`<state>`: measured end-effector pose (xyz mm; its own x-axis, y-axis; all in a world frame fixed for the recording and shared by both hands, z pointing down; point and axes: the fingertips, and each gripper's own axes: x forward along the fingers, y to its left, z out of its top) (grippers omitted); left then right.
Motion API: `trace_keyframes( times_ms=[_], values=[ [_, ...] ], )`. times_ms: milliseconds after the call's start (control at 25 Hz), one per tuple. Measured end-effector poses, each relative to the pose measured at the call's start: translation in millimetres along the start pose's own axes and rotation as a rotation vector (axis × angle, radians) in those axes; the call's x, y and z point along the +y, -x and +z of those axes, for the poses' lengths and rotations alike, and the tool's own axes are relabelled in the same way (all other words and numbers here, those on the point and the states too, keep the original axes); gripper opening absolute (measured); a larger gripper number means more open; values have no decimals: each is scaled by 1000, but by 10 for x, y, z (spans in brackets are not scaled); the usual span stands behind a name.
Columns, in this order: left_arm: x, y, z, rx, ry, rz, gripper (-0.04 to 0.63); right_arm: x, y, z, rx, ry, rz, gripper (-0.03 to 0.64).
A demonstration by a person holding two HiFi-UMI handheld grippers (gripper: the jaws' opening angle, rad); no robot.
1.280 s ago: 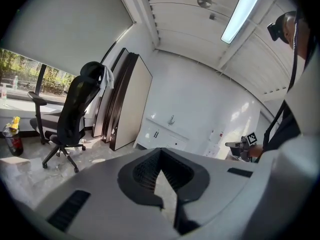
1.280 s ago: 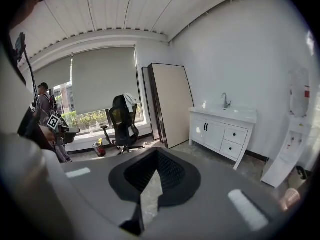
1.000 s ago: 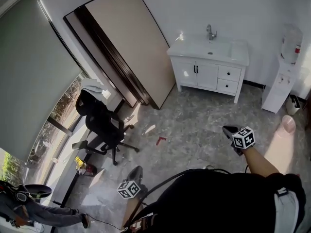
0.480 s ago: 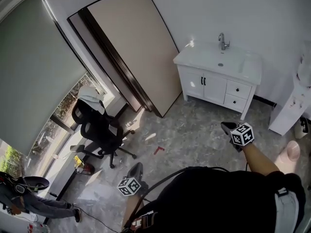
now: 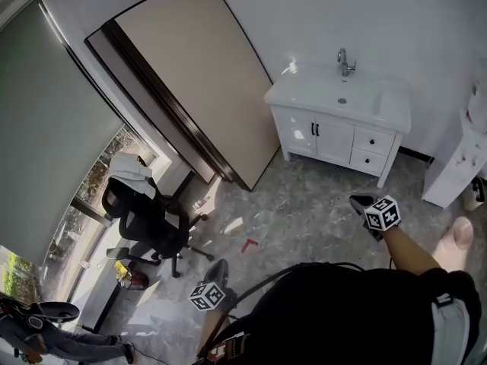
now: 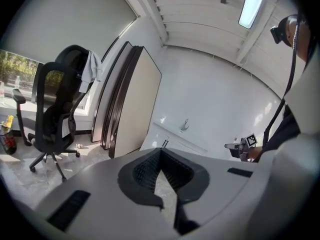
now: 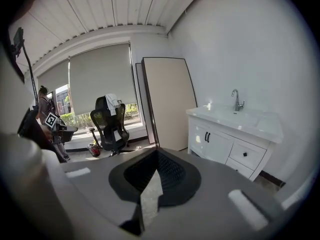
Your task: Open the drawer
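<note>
With left tongs (image 5: pixel 216 266) and right tongs (image 5: pixel 358 201) still pressed together and empty, the vanity drawers (image 5: pixel 372 141) sit nearer now.

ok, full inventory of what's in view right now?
vanity cabinet: 1, white, against back wall
drawers: 2, white, stacked on vanity's right, closed
faucet: 1, chrome, on vanity top
panel: 1, beige, dark-edged, leaning left of vanity
office chair: 1, black, by window, pale cloth on backrest
blind: 1, grey, over window
floor mark: 1, red, mid-floor
bystander: 1, bottom-left corner
left hand-held gripper: 1, grey, shut, empty, lower centre
right hand-held gripper: 1, grey, shut, empty, right of centre
</note>
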<state>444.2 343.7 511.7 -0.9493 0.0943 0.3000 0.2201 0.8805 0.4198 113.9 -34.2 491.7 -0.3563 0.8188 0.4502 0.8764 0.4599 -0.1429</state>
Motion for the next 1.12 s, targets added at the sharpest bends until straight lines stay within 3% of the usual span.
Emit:
trace_keyframes(
  times_ms=[200,600,840,1120],
  values=[
    [522,-593,374,17,-13,-94,0,78,-569,355,-16,-9,-67,-3],
    [1806,-1292,1459,50,-54,-193,0,630,-1761,1098,-53,-54,-134,-3],
    [2138,-1661,1612,83,-31,-235,0,712,-2189,1213,-21,-47,-144,-3],
    [2326,-2052,1696,114,-12,-225,0,412,-2589,1384,-11,-62,-148,-3]
  ],
)
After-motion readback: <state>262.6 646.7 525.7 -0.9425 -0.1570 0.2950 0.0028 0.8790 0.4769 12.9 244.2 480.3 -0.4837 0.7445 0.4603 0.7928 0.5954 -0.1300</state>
